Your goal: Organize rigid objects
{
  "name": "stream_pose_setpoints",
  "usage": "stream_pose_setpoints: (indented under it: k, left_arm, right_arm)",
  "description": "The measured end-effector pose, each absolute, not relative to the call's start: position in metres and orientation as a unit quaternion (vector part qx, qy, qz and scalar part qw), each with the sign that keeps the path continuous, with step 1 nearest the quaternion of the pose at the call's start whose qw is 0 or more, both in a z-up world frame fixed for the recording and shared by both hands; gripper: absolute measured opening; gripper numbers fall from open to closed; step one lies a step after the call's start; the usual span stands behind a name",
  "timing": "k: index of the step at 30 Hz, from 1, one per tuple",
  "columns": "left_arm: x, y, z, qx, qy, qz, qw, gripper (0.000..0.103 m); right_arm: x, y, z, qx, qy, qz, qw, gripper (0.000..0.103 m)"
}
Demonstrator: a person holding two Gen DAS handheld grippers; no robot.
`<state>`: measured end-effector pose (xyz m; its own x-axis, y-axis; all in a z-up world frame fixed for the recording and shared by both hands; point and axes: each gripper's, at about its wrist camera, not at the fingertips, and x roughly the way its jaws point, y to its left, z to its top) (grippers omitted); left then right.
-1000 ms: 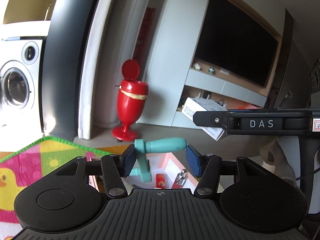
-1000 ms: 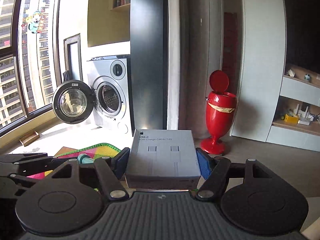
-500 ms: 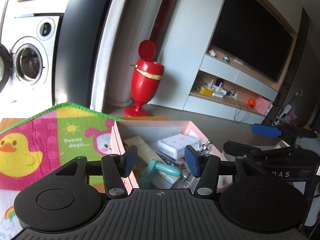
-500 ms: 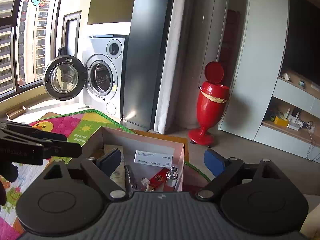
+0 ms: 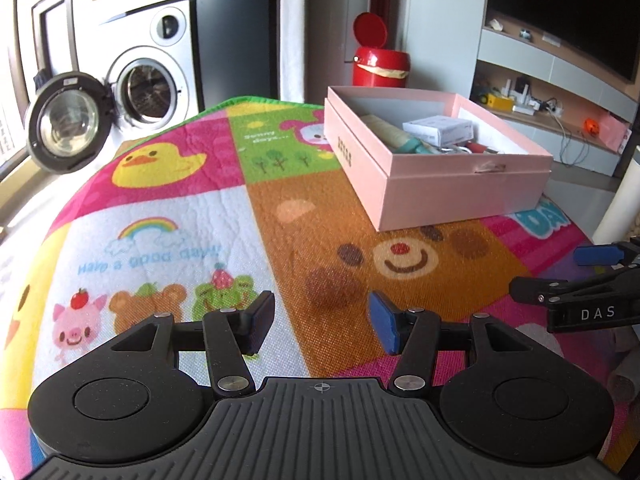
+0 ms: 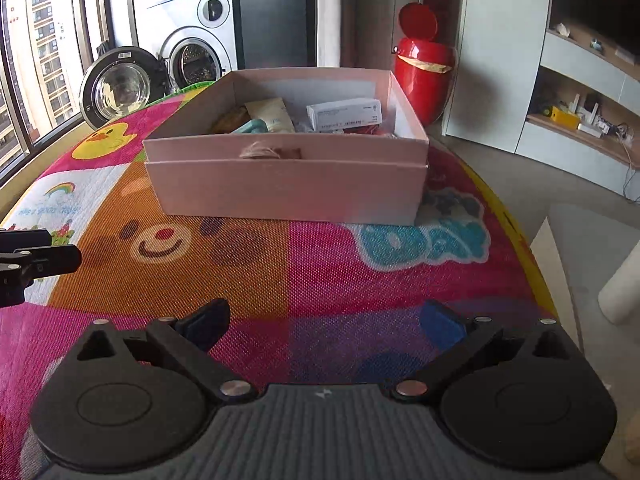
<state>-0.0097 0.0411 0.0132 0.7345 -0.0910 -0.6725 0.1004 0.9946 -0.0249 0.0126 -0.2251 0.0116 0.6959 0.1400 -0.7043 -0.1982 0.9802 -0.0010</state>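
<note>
- Resting on the patterned play mat (image 5: pixel 160 208), the pink box (image 6: pixel 288 188) is seen at the far side, ahead of both grippers.
- A white carton (image 6: pixel 344 114), a teal-handled item (image 6: pixel 252 125) and a cream tube (image 6: pixel 272 114) are held inside the box, along with smaller items that cannot be made out.
- The left gripper (image 5: pixel 322 322) is held over the mat with its jaws parted and nothing between them.
- The right gripper (image 6: pixel 324 320) is spread wide, likewise empty, low over the near mat.
- A red pedal bin (image 6: pixel 424 68) is seen beyond the box, its lid raised.
- A washing machine (image 5: pixel 156 76) stands far left, its door swung open.
- No object lies between the grippers and the box.
</note>
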Motion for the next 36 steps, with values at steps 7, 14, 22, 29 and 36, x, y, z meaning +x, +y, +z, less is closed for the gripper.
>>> stream_pose_setpoints:
  k: [7, 14, 22, 29, 36]
  left_arm:
    - [-0.008, 0.017, -0.001, 0.006, 0.344, -0.045, 0.938, 0.076]
    - [-0.005, -0.003, -0.004, 0.012, 0.320, -0.002, 0.947, 0.077]
    - [-0.001, -0.005, -0.004, 0.006, 0.319, 0.008, 0.948, 0.079]
    - [0.000, -0.006, -0.005, 0.004, 0.319, 0.009, 0.948, 0.079]
    - [0.004, -0.006, -0.005, 0.003, 0.320, 0.011, 0.947, 0.081]
  right_arm:
    - [0.021, -0.225, 0.011, -0.028, 0.382, 0.086, 0.920, 0.103]
    - [0.021, -0.228, 0.005, -0.021, 0.349, 0.083, 0.933, 0.103]
    - [0.023, -0.224, 0.003, -0.017, 0.336, 0.062, 0.940, 0.103]
    - [0.020, -0.228, 0.002, -0.009, 0.330, 0.043, 0.943, 0.103]
    - [0.019, -0.227, 0.001, -0.010, 0.330, 0.043, 0.943, 0.103]
